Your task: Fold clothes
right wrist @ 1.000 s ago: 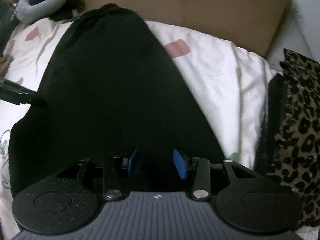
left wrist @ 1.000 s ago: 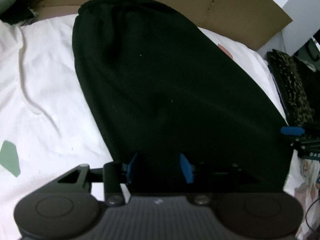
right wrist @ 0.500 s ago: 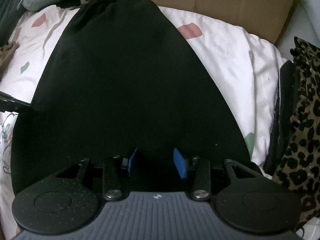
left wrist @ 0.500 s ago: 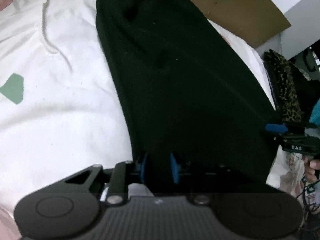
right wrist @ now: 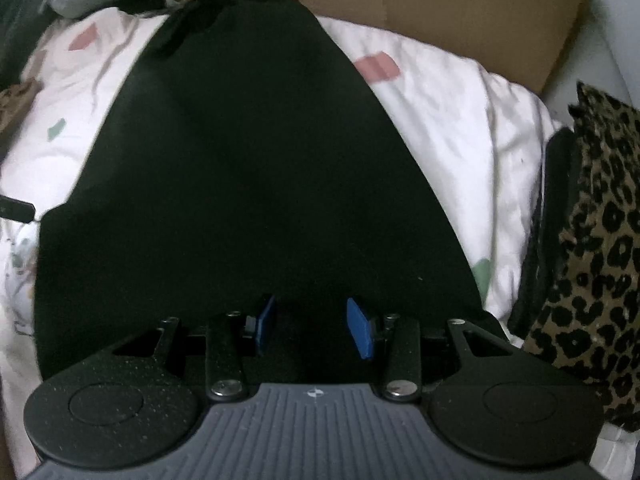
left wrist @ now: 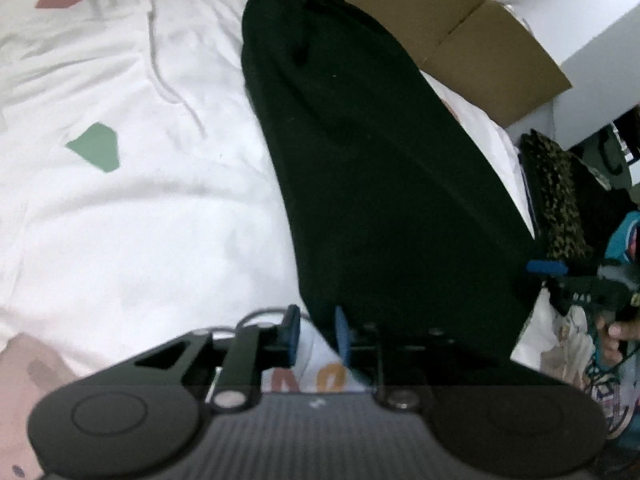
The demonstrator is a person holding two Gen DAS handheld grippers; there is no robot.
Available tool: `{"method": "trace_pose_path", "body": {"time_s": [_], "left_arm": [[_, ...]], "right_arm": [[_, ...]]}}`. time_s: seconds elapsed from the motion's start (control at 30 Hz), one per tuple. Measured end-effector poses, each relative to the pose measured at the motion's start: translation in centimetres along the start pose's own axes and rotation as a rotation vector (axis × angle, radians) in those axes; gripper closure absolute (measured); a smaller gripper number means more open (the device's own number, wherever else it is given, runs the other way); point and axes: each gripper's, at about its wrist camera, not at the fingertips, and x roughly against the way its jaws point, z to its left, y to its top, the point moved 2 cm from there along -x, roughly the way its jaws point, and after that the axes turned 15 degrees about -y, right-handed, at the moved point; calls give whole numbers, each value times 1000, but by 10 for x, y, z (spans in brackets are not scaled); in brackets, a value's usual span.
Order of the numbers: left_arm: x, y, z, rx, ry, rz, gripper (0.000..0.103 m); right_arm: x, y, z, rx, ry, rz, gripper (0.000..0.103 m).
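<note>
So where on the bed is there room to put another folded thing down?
The biggest bare patch is the white sheet left of the black garment, around the green shape. A narrower strip lies between the garment and the leopard-print pile, near the pink patch. The side by that pile is crowded.
</note>
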Motion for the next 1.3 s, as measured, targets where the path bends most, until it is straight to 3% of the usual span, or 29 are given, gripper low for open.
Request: {"method": "trace_pose_path", "body": {"time_s": [0.07,0.2,0.27,0.3,0.33,0.57,0.87,1.1,1.3], "left_arm": [[0,-7,-1,-10,-4,3,65],[-10,-15,-1,-42,4,33,62],[-15,-16,0,-55,9,38,56],[-19,-15,0,-66,17,35,44],[-22,-15,-1,-80,26,26,38],[-31,-16,-12,-220,59,54,40],[-21,-18,-6,-236,87,58,44],[-41,-5,-16,-252,69,47,43],[-51,1,-24,-298,69,33,43]], "right_arm": [[8,1,9,10,23,-9,57],[18,2,32,33,66,-17,57],[21,2,44,49,91,-14,57],[22,2,49,57,102,-11,57],[22,2,54,65,112,-7,57],[22,2,85,108,176,10,57],[10,-8,89,122,155,43,57],[-6,-18,78,116,100,82,57],[-10,-22,73,113,103,85,56]]}}
